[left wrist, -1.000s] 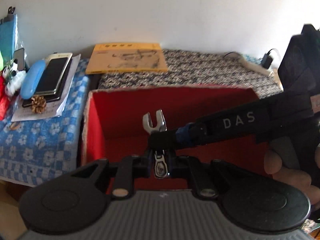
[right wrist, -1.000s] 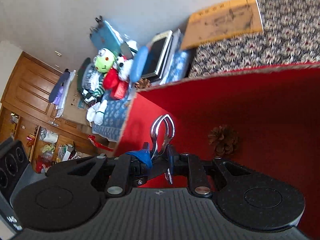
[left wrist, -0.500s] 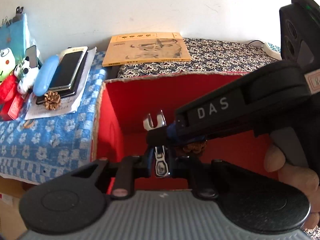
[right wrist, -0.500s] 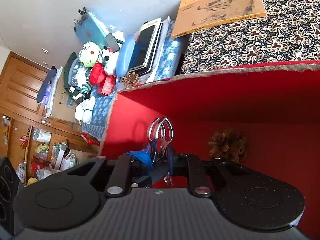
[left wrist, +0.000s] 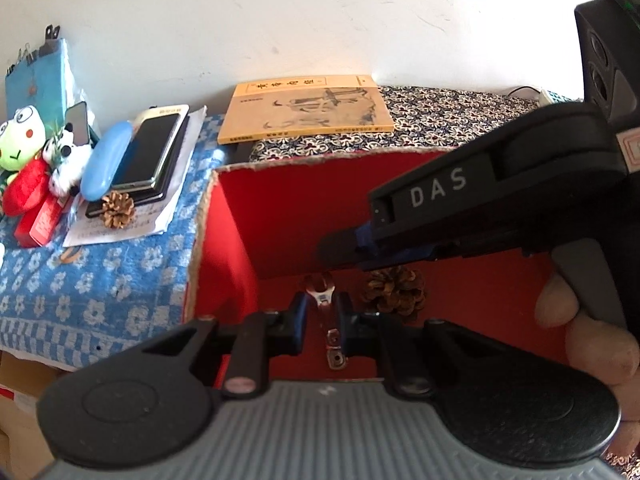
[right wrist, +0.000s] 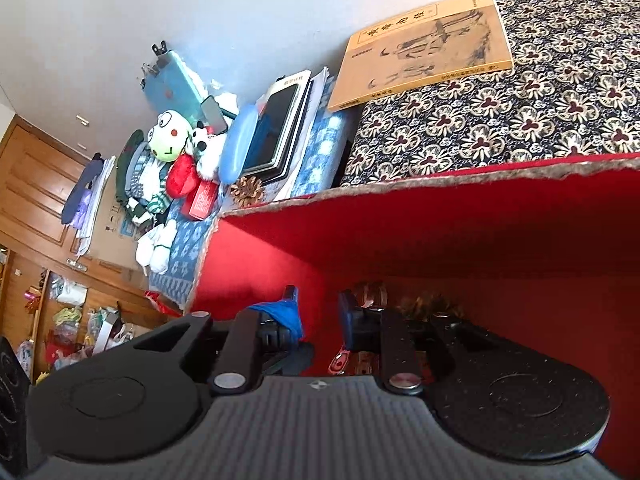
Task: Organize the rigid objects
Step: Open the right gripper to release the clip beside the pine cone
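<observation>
A red-lined open box (left wrist: pixel 320 158) fills the middle of both views. My left gripper (left wrist: pixel 321 312) is open low inside it. A small silver wrench (left wrist: pixel 326 322) lies on the box floor between its blue pads (left wrist: pixel 299 316), free of them. A pinecone (left wrist: pixel 394 290) rests on the floor just right of it. The right gripper (left wrist: pixel 440 194) reaches across from the right above the pinecone. In the right wrist view my right gripper (right wrist: pixel 318 308) is open with an empty gap. A metal looped tool (right wrist: pixel 372 292) shows partly behind its right finger (right wrist: pixel 347 316).
Behind the box a yellow book (left wrist: pixel 308 110) lies on patterned cloth. To the left, on blue floral cloth, are stacked phones (left wrist: pixel 148 156), a blue case (left wrist: pixel 106 164), another pinecone (left wrist: pixel 117 209) and plush toys (left wrist: pixel 24 148). A person's hand (left wrist: pixel 592 344) holds the right gripper.
Both grippers sank deeper into the box and opened. The left let go of the wrench, which now lies on the floor. The right let go of the looped tool.
</observation>
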Demonstrator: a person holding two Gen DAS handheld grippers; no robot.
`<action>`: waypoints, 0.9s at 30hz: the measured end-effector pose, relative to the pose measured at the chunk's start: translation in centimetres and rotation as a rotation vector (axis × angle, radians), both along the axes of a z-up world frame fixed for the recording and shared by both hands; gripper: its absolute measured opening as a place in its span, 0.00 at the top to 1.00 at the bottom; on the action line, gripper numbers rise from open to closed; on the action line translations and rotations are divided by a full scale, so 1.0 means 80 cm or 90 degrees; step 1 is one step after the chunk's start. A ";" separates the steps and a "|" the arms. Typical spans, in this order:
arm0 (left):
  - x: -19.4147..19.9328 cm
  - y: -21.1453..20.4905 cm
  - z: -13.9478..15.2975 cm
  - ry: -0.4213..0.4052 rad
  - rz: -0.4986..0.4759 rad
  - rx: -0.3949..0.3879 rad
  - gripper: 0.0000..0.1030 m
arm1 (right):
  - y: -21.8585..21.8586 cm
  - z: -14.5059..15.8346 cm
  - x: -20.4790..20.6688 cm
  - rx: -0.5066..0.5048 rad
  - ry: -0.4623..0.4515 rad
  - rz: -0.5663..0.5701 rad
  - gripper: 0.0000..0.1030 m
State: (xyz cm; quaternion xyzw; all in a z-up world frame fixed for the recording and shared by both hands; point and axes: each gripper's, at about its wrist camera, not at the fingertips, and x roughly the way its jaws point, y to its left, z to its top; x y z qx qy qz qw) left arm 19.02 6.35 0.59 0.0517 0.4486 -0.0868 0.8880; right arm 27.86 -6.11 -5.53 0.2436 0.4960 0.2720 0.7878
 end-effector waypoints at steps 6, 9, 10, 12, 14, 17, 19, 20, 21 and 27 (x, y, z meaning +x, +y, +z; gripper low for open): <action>0.000 -0.003 0.000 0.007 0.006 0.011 0.89 | -0.001 0.003 -0.002 -0.011 -0.007 -0.009 0.95; -0.004 -0.009 0.004 0.001 0.014 0.026 0.87 | -0.002 0.009 -0.008 -0.017 -0.015 -0.016 0.94; -0.005 -0.011 0.006 -0.002 0.014 0.030 0.86 | -0.003 0.011 -0.010 -0.019 -0.018 -0.019 0.94; -0.009 -0.015 0.015 -0.009 0.015 0.034 0.78 | -0.004 0.015 -0.014 -0.028 -0.026 -0.025 0.93; -0.012 -0.016 0.025 -0.017 0.021 0.037 0.65 | -0.004 0.022 -0.020 -0.046 -0.044 -0.027 0.93; -0.019 -0.018 0.040 -0.026 0.032 0.039 0.61 | -0.006 0.032 -0.029 -0.074 -0.078 -0.033 0.93; -0.024 -0.018 0.047 -0.027 0.039 0.038 0.57 | -0.013 0.038 -0.037 -0.073 -0.089 -0.042 0.92; -0.027 -0.018 0.051 -0.029 0.042 0.034 0.51 | -0.017 0.040 -0.040 -0.068 -0.091 -0.048 0.92; -0.032 -0.018 0.055 -0.033 0.043 0.030 0.50 | -0.021 0.043 -0.044 -0.063 -0.093 -0.055 0.92; -0.058 -0.025 0.076 -0.054 0.041 0.048 0.45 | -0.038 0.061 -0.074 -0.045 -0.117 -0.087 0.91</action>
